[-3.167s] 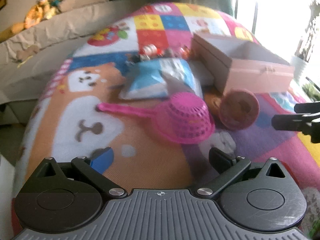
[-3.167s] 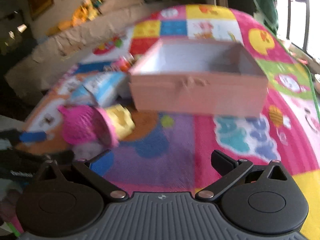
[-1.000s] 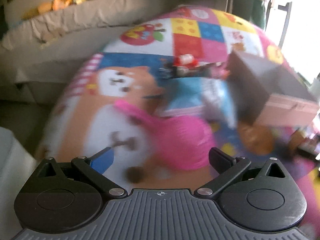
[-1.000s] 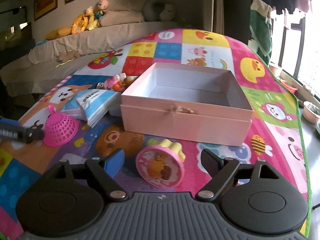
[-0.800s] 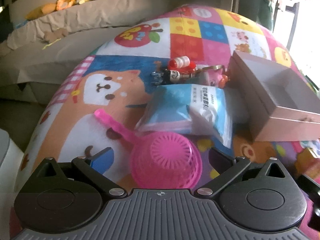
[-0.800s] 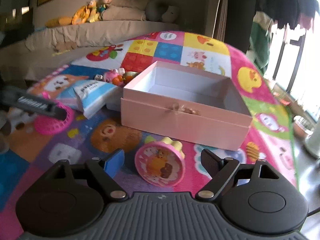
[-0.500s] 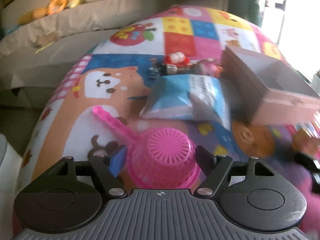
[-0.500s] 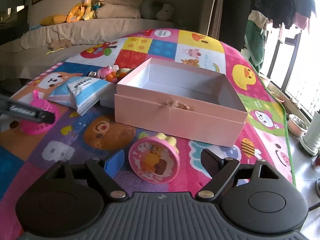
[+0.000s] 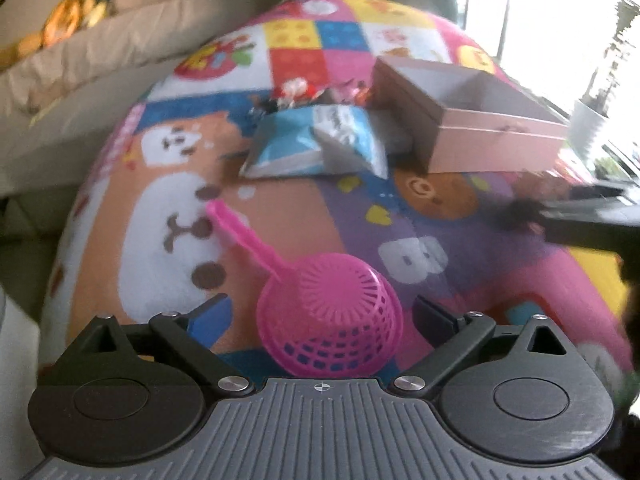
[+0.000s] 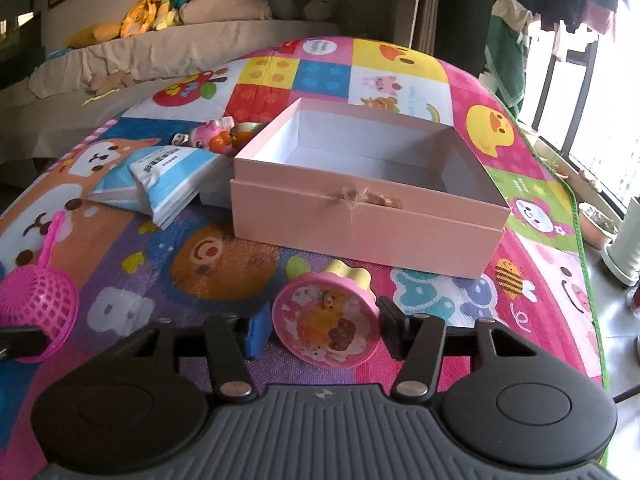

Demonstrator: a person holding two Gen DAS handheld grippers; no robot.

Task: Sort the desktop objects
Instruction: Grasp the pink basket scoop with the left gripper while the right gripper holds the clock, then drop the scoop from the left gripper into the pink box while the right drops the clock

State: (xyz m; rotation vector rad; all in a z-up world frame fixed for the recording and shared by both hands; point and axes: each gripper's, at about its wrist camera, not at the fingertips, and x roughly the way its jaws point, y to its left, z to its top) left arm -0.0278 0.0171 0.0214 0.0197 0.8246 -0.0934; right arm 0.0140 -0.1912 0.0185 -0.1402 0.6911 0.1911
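A pink plastic strainer [image 9: 330,316] lies upside down on the colourful mat, its handle pointing far left. My left gripper [image 9: 320,316] is open with the strainer's bowl between its fingers, not touching them. My right gripper [image 10: 324,330] is shut on a round pink cartoon toy with a yellow base [image 10: 326,324]. An open, empty pink box [image 10: 364,200] stands just beyond the toy; it also shows in the left wrist view [image 9: 480,128]. The strainer also shows in the right wrist view [image 10: 36,300].
A blue and white tissue pack [image 10: 164,176] lies left of the box, also in the left wrist view [image 9: 316,140]. Small toys [image 10: 216,136] sit behind it. A sofa with plush toys [image 10: 160,4] is at the back. Pots [image 10: 624,240] stand off the mat at right.
My right gripper has closed on the pink round toy. My left gripper has opened wider around the strainer and the view has swung a little.
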